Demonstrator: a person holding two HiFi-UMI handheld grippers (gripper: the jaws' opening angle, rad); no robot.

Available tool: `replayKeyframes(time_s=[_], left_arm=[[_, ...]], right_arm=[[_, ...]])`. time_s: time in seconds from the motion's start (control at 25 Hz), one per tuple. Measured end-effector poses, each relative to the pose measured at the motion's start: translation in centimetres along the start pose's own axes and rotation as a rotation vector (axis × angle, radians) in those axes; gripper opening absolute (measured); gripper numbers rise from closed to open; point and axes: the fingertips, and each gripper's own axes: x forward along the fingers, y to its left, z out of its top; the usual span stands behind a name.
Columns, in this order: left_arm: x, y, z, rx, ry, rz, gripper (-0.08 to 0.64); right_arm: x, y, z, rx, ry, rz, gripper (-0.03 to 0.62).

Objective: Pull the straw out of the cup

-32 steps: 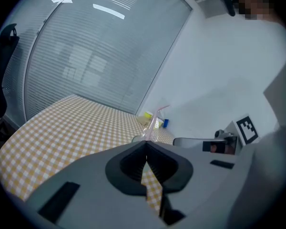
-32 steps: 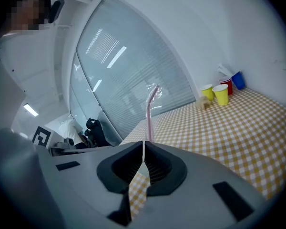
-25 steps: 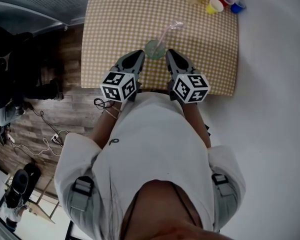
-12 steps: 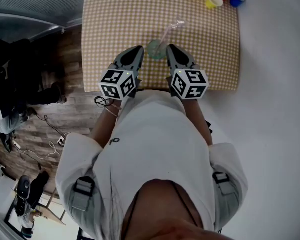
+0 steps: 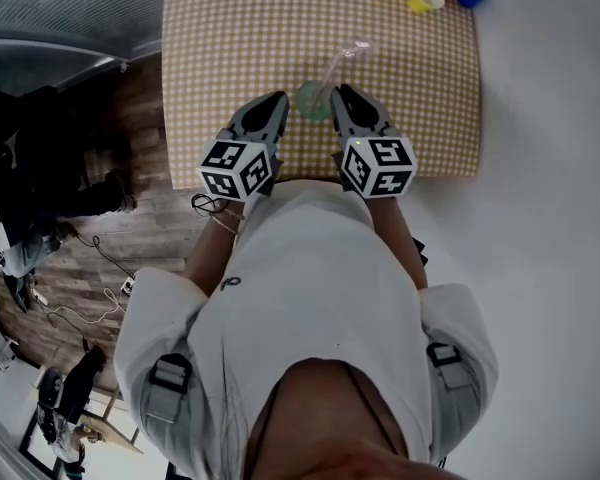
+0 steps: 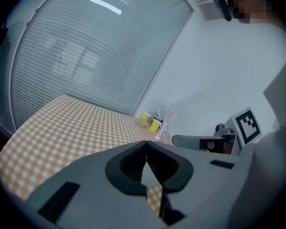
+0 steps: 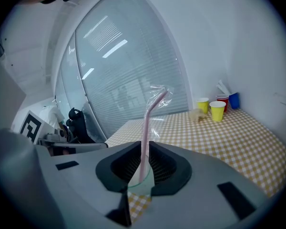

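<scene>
Evidently the two claws are set up as a pair. In the head view the left gripper (image 5: pixel 276 106) sits just left of the pale green cup (image 5: pixel 310 101) and the right gripper (image 5: pixel 340 96) just right of it, near the lower edge of the checked table (image 5: pixel 230 38). That flanking suits the task, I judge: one side can steady the cup while the other takes the pink straw (image 5: pixel 332 70). The straw stands in the cup and leans toward the upper right of the frame, on the right gripper's side.

The left gripper view shows its jaws closed tip to tip with nothing between them, only checked cloth through the slot below. The right gripper view shows its jaws all but together, with the straw lined up exactly in the narrow slit and the cup's rim under it. The straw probably stands just past the tips rather than pinched, though the wide lens leaves that unsure.

The head view gives the layout but hides both jaw gaps under the marker cubes (image 5: pixel 378 165) and the gripper bodies. Only the right gripper view shows the clear wrapper (image 7: pixel 159 93) on the straw's bent top. The left gripper view has no clear sight of the cup, and shows instead the other claw at right and the small coloured cups (image 6: pixel 151 122) at the far corner
</scene>
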Motion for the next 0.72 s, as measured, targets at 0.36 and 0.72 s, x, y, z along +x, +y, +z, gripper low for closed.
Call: replayKeyframes(time_s=[0.36, 0.72], left_arm=[[-0.3, 0.4, -0.5, -0.034, 0.014, 0.002, 0.008], [-0.1, 1.1, -0.5, -0.024, 0.02, 0.015, 0.008]], right_arm=[[0.5, 0.6, 0.3, 0.02, 0.019, 0.017, 0.137], [1.3, 0.2, 0.4, 0.008, 0.035, 0.006, 0.155]])
